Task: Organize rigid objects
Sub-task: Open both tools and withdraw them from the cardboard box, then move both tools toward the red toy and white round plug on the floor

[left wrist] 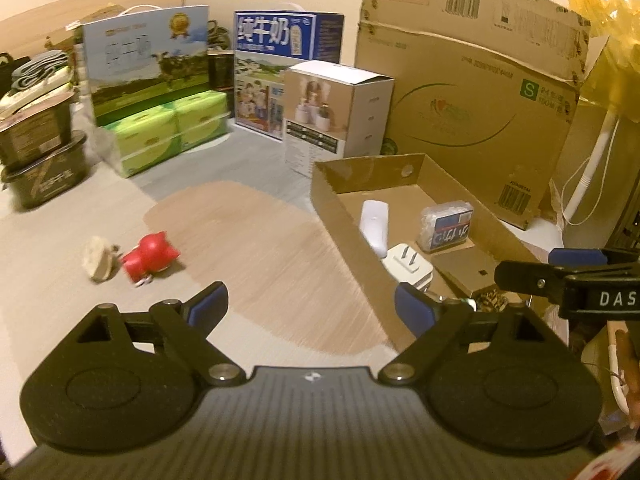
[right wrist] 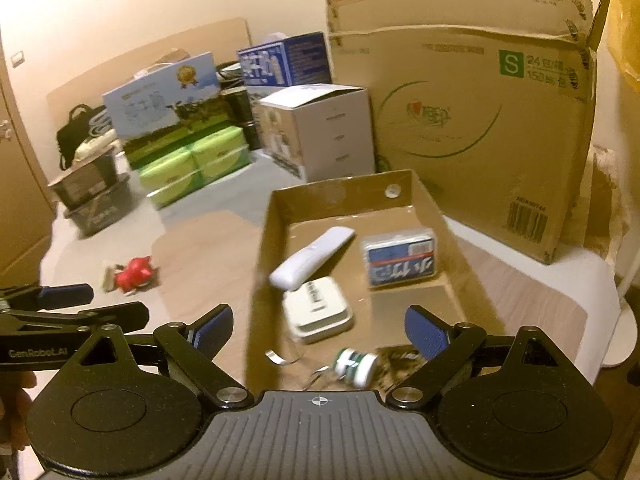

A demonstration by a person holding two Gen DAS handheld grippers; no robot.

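A shallow cardboard tray (left wrist: 340, 204) (right wrist: 264, 264) holds a white remote (left wrist: 374, 220) (right wrist: 312, 258), a white plug adapter (left wrist: 408, 266) (right wrist: 318, 314), a clear box with a blue label (left wrist: 448, 226) (right wrist: 400, 258) and a small green-and-white bottle (right wrist: 356, 364). A red toy (left wrist: 150, 256) (right wrist: 134, 274) and a beige object (left wrist: 98, 260) (right wrist: 108, 276) lie on the table left of the tray. My left gripper (left wrist: 312, 308) is open and empty over the table by the tray's left wall. My right gripper (right wrist: 320, 332) is open and empty above the tray's near end.
A large cardboard box (left wrist: 472, 92) (right wrist: 460, 112) stands behind the tray. A white box (left wrist: 336, 116), milk cartons (left wrist: 148, 64), green tissue packs (left wrist: 172, 132) and dark tubs (left wrist: 40, 156) line the back and left.
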